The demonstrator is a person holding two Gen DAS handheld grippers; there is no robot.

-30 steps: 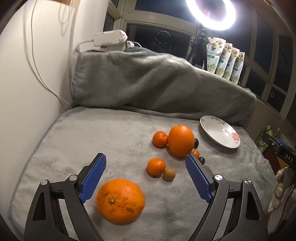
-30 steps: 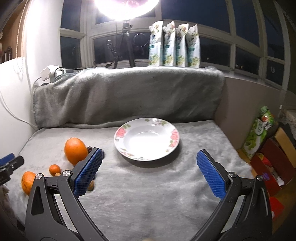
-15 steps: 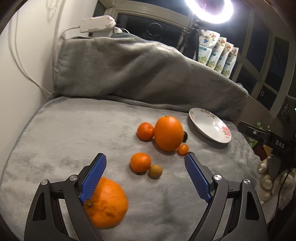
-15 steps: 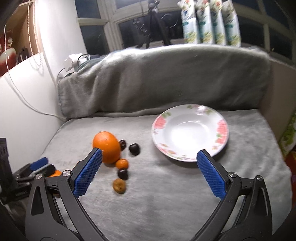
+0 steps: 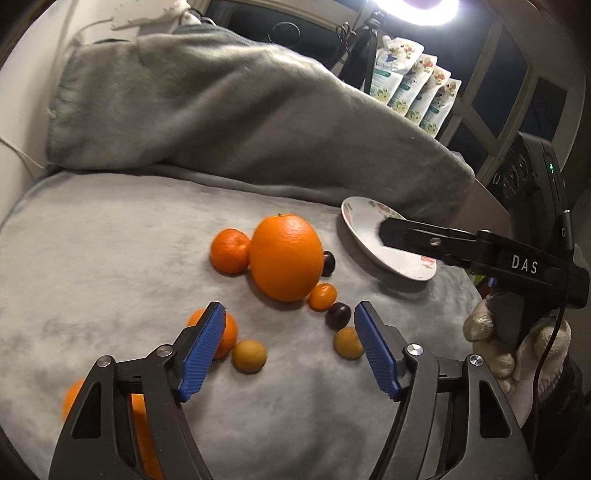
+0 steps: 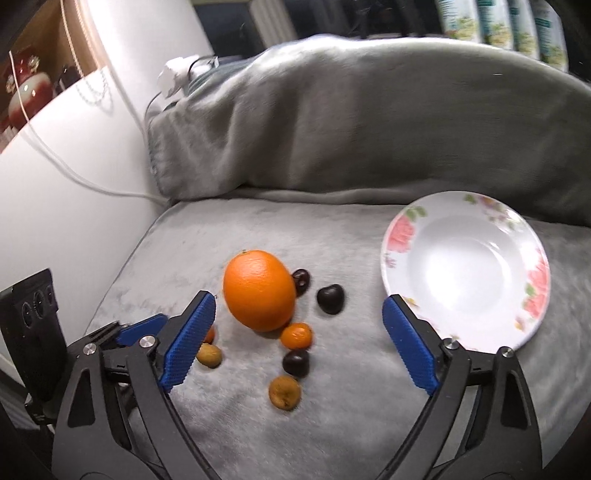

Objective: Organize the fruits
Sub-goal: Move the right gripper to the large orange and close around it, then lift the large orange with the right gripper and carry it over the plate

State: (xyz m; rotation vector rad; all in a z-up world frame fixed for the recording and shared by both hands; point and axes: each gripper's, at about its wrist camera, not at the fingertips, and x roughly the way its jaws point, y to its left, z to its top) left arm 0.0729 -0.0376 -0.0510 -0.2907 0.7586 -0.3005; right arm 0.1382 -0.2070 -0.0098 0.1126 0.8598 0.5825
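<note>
A big orange lies mid-blanket among small fruit: a mandarin, a tiny orange fruit, dark cherries and tan round fruits. A second orange lies low left, behind my left finger. A white floral plate stands empty at the right. My left gripper is open and empty above the small fruit. My right gripper is open and empty over the cluster; it shows in the left wrist view.
A grey blanket covers the surface and a raised back. A white wall with a cable bounds the left. Pouches and a ring light stand behind. A gloved hand holds the right gripper.
Both grippers have swung toward the fruit cluster and come closer to it. The near orange has slid to the lower left of the left view. The right gripper now reaches in front of the plate.
</note>
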